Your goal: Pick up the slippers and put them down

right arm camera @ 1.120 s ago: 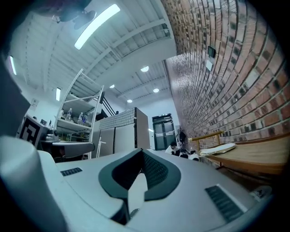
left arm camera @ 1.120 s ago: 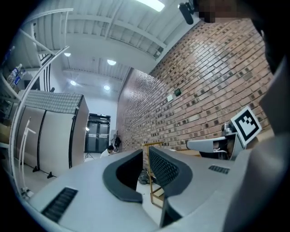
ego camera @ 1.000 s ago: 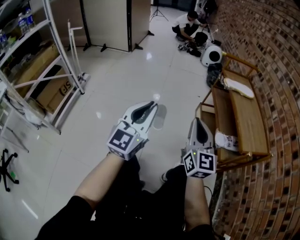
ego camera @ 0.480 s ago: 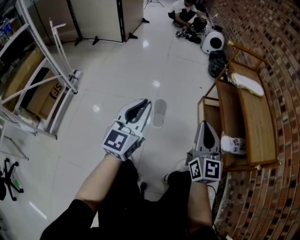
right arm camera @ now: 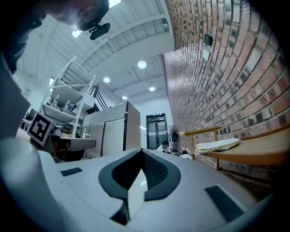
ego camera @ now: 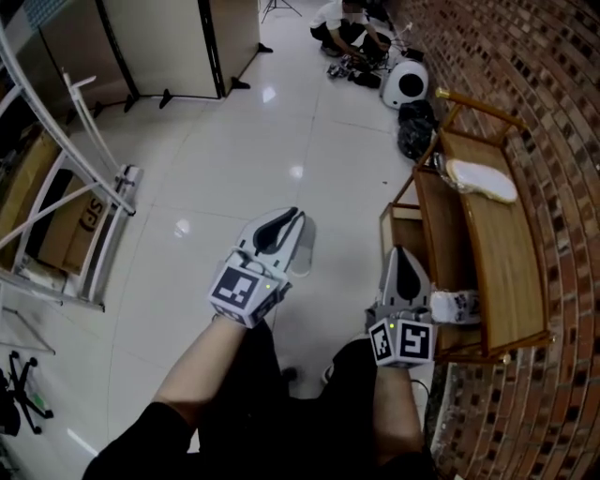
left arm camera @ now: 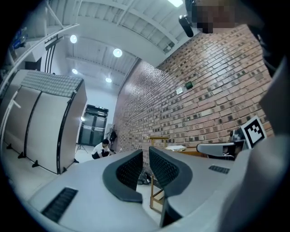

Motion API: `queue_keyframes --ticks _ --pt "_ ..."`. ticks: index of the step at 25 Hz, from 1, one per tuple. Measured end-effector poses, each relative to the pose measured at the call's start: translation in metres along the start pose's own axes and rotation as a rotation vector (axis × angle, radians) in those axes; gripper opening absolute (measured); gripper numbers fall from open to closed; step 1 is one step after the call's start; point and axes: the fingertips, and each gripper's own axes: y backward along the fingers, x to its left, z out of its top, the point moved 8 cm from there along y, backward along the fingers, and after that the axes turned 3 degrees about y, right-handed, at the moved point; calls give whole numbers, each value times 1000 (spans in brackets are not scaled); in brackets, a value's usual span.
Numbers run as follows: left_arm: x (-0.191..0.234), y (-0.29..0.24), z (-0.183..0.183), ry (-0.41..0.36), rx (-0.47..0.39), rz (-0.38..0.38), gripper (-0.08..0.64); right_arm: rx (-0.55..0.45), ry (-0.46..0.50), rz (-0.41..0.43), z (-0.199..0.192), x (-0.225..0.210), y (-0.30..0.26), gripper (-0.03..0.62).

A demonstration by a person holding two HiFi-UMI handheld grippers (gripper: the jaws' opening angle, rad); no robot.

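Note:
A white slipper (ego camera: 481, 180) lies on the top board of the wooden rack (ego camera: 511, 281) by the brick wall; it also shows in the right gripper view (right arm camera: 217, 145) and the left gripper view (left arm camera: 176, 147). A second white slipper (ego camera: 457, 307) sits on the rack's lower shelf, just right of my right gripper (ego camera: 401, 251). That gripper (right arm camera: 141, 152) is shut and holds nothing. My left gripper (ego camera: 293, 214) hangs over the tiled floor left of the rack. Its jaws (left arm camera: 146, 152) stand almost together with nothing between them.
A person crouches at the far end of the room (ego camera: 342, 19) next to a white round device (ego camera: 408, 84) and a black bag (ego camera: 415, 131). A metal shelf unit (ego camera: 75, 206) with a cardboard box stands left. Partition panels (ego camera: 159, 37) stand at the back.
Both grippers have moved forward and a little lower alongside the rack. Their jaws have not changed, and the slippers have not moved.

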Motion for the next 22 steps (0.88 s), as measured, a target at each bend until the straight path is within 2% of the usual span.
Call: queue_keyframes --ticks 4,10,18,22 --pt "-6 -21 4 -9 -14 -76 40 -17 6 -47 6 -10 0 9" --pt "-22 -43 2 32 -6 -164 40 -19 17 -154 12 -23 29 9" --pt "-94 -84 19 61 29 -377 40 -31 74 -374 42 -50 100 9" --pt "-132 -102 18 98 17 -474 40 -22 111 -483 54 -58 146 9"
